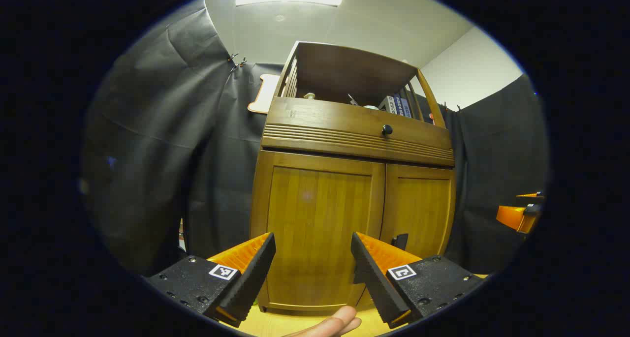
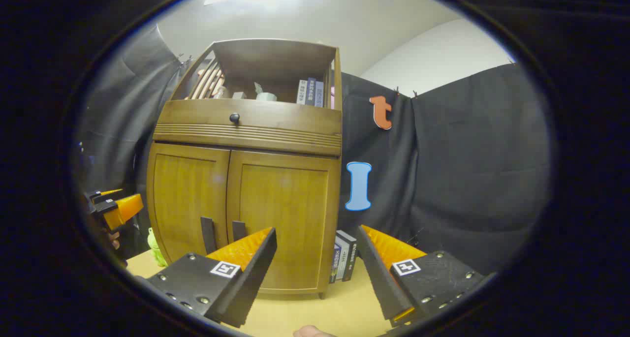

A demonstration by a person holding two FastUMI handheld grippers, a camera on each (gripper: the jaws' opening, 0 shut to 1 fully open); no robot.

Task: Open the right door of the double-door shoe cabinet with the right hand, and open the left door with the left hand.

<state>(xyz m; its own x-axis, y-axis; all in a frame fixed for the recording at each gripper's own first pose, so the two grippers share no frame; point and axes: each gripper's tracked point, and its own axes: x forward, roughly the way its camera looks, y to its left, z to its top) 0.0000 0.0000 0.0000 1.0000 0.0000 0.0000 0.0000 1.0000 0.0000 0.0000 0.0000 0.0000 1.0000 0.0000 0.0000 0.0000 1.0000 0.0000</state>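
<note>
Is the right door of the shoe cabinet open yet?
Shut. The brown wooden right door sits flush with the left door, both dark handles side by side.

A light wooden floor [image 2: 339, 310] carries the shoe cabinet [image 2: 246, 194], with books [image 2: 343, 256] standing just beside it.

The left gripper [image 1: 313, 258] hangs with its jaws spread wide, nothing between them, and fingertips of a hand [image 1: 330, 325] show just below. The right gripper [image 2: 316, 253] is likewise spread and empty. In the right gripper view, the left one appears at the far left.
</note>
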